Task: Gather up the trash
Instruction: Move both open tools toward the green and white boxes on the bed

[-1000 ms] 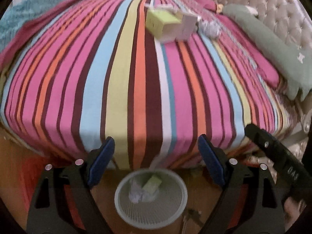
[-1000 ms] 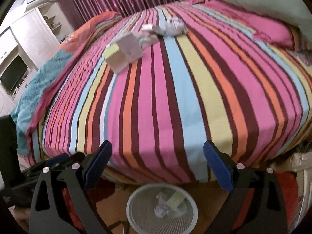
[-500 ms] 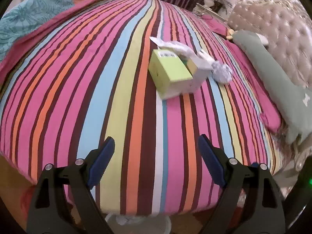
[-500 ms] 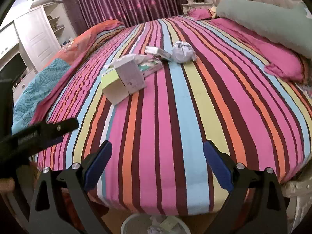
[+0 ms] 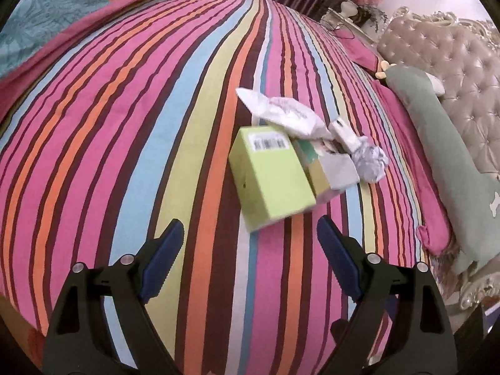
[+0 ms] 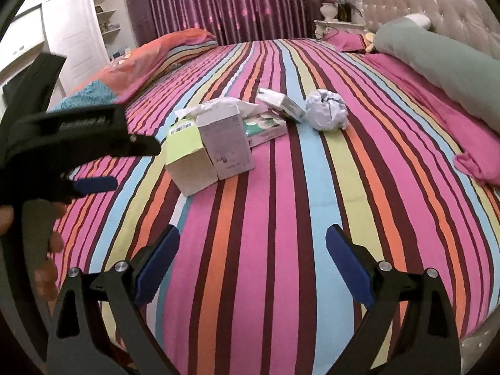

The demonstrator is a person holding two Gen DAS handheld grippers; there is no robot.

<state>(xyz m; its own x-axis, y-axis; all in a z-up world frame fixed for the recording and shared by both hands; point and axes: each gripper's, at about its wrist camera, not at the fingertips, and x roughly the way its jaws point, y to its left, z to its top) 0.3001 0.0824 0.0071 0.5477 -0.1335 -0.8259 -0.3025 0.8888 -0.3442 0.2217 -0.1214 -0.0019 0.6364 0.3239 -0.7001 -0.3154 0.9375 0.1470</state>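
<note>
A heap of trash lies on the striped bed [image 5: 125, 143]: a lime-green box [image 5: 268, 175], a grey-white box [image 5: 339, 168], a white wrapper [image 5: 281, 112] and a crumpled paper ball [image 5: 370, 161]. My left gripper [image 5: 250, 226] is open just short of the green box, with nothing between its fingers. In the right wrist view the green box [image 6: 184, 156], the white box [image 6: 226, 143], a flat pack [image 6: 265, 128], a small carton [image 6: 282, 104] and the paper ball [image 6: 326, 109] sit farther off. My right gripper [image 6: 253, 233] is open over bare sheet. The left gripper [image 6: 134, 165] reaches in beside the green box.
A long grey-green pillow [image 5: 437, 143] and pink pillows [image 6: 468, 137] lie along the tufted headboard [image 5: 453, 62]. A folded teal and orange quilt [image 6: 131, 72] rests on the bed's far left side. A hand [image 6: 47, 243] holds the left gripper. White cupboards [image 6: 72, 37] stand behind.
Both grippers moved from above the mesh bin at the bed's foot forward over the bed toward the trash heap. The bin has dropped out of view. Both stayed open.
</note>
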